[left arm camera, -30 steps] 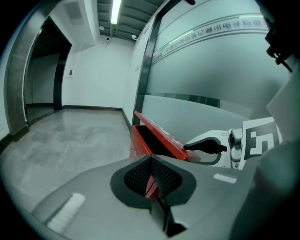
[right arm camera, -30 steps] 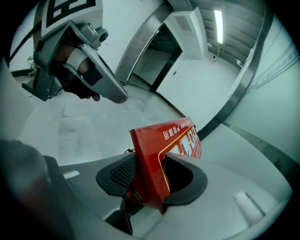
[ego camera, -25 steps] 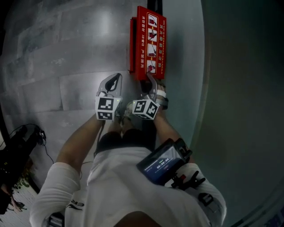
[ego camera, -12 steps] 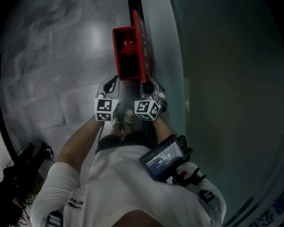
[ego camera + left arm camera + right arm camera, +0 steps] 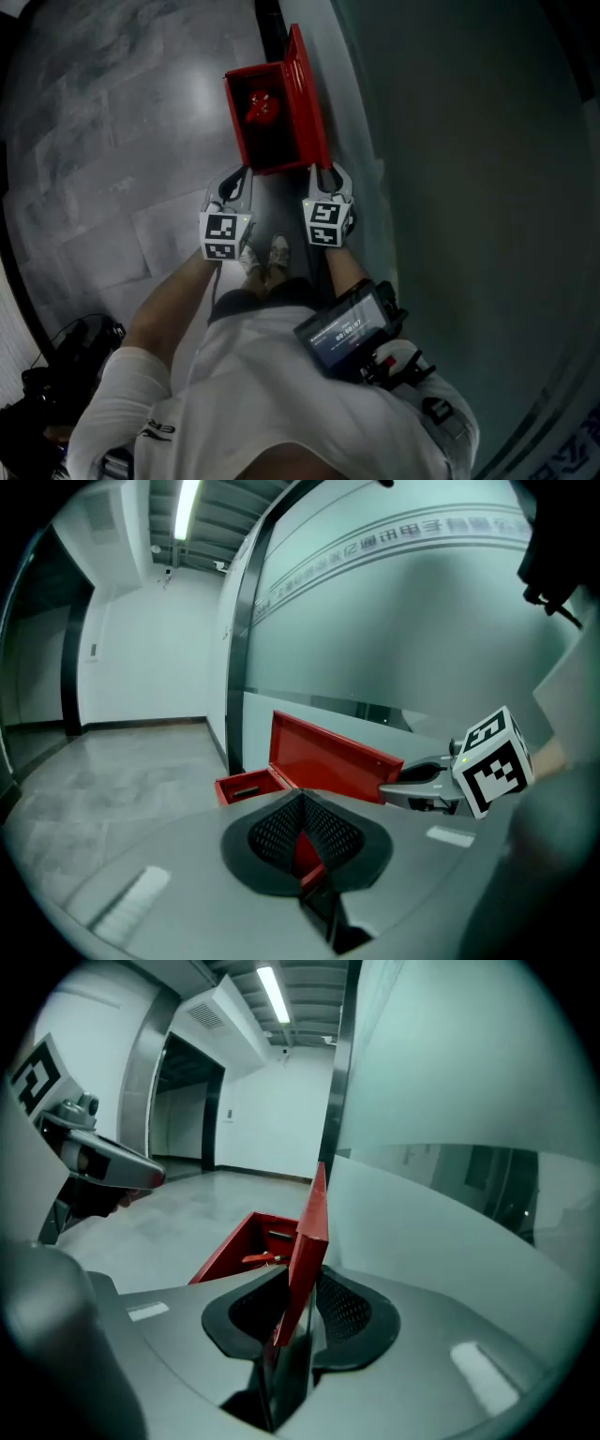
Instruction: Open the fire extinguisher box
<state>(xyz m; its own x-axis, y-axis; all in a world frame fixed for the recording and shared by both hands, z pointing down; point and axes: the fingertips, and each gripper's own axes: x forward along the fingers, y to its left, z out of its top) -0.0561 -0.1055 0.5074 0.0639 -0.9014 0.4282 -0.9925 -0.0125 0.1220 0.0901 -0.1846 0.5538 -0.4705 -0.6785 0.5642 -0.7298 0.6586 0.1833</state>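
Closing right tool (image 5: 298, 1309) clamps lid (image 5: 315, 1211) edge; left tool (image 5: 301, 801) tips together; extinguisher (image 5: 262, 106) half hidden

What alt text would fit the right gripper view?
A red lid stands edge-on between the right tongs, whose jaws are closing on it. Behind lies the open red box on a grey floor, with a glass wall right and the left tongs at left.

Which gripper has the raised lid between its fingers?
The right gripper: the edge of the red lid stands between its closing fingers. The left gripper sits away from the lid.
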